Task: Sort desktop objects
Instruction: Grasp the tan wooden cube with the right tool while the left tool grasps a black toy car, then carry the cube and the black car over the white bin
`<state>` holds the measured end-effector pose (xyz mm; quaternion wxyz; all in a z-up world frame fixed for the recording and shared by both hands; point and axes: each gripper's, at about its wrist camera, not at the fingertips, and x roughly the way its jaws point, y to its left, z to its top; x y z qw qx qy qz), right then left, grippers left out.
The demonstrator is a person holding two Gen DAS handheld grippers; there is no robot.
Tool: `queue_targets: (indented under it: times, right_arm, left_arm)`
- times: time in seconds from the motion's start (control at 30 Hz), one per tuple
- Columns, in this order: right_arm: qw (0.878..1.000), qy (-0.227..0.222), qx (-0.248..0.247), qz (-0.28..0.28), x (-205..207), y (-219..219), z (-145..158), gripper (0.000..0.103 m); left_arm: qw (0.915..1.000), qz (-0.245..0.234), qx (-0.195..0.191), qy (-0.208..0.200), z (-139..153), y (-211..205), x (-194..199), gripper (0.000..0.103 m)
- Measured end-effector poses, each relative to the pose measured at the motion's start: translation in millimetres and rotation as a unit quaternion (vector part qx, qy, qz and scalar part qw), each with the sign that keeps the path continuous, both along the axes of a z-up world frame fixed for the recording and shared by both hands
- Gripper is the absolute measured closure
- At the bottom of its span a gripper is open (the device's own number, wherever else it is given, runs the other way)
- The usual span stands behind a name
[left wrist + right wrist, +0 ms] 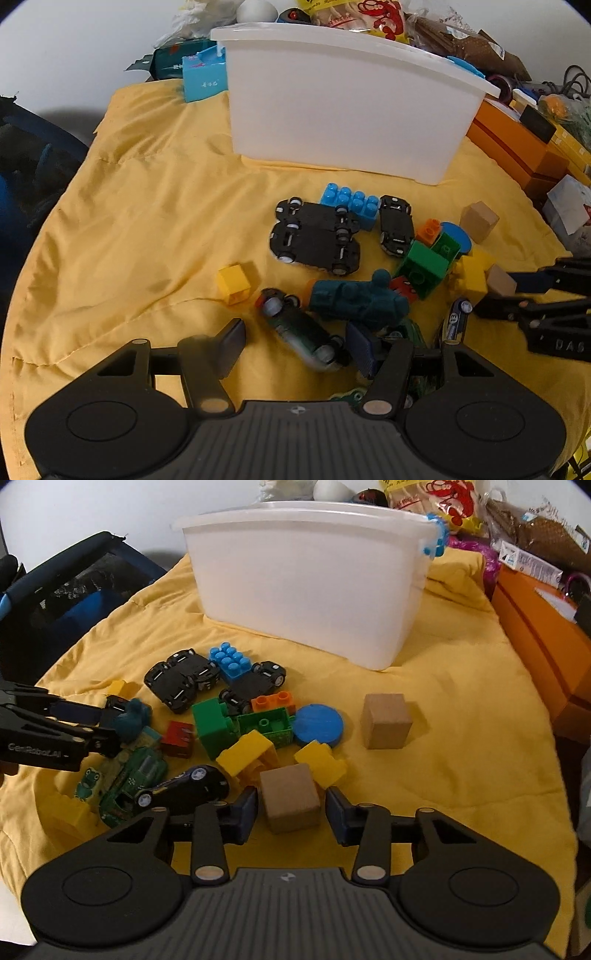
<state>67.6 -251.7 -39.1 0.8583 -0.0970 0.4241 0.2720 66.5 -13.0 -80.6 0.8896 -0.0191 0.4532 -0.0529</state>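
Tongs on the right (290, 812) gape around a plain tan wooden cube (290, 800) — left tongs (299, 343) spread too.

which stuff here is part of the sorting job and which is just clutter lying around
Part of the job:
toy cars
building blocks
wooden cubes
blue disc
white bin

Just lying about:
orange boxes
blue tissue pack
snack bags
yellow cloth, only the work surface

Probably a home, toy cars (314, 236) and blocks (231, 662) on yellow cloth (147, 221), snack bags (354, 14) behind
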Motion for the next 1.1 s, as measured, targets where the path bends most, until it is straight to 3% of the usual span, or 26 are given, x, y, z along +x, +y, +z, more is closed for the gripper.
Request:
queue_targets:
  times: [0.1, 0.23, 0.63, 1.1]
  right_arm:
    - [1.0, 0.003, 0.001, 0.004, -0.6, -0.7, -1.7, 0.068]
    - [1.0, 0.001, 0.009, 0.004, -3.6, -7.2, 2.9, 0.07]
    - [0.999, -0.015, 0.042, -0.009, -7.7, -14.3, 21.0, 0.07]
    - [0.988, -0.076, 0.127, -0.034, 20.1, -7.6, 105.0, 0.07]
  left_arm:
    - [0.9999, -0.009, 0.006, 0.003, -3.7, -3.3, 2.1, 0.045]
    - [0.9999, -0.013, 0.002, -0.006, -1.7, 3.1, -0.2, 0.069]
    - [0.999, -0.01, 0.002, -0.044, 20.5, 16.4, -12.8, 0.069]
    - [0.9919, -0.011, -0.039, -0.12, 120.3, 16.1, 13.4, 0.069]
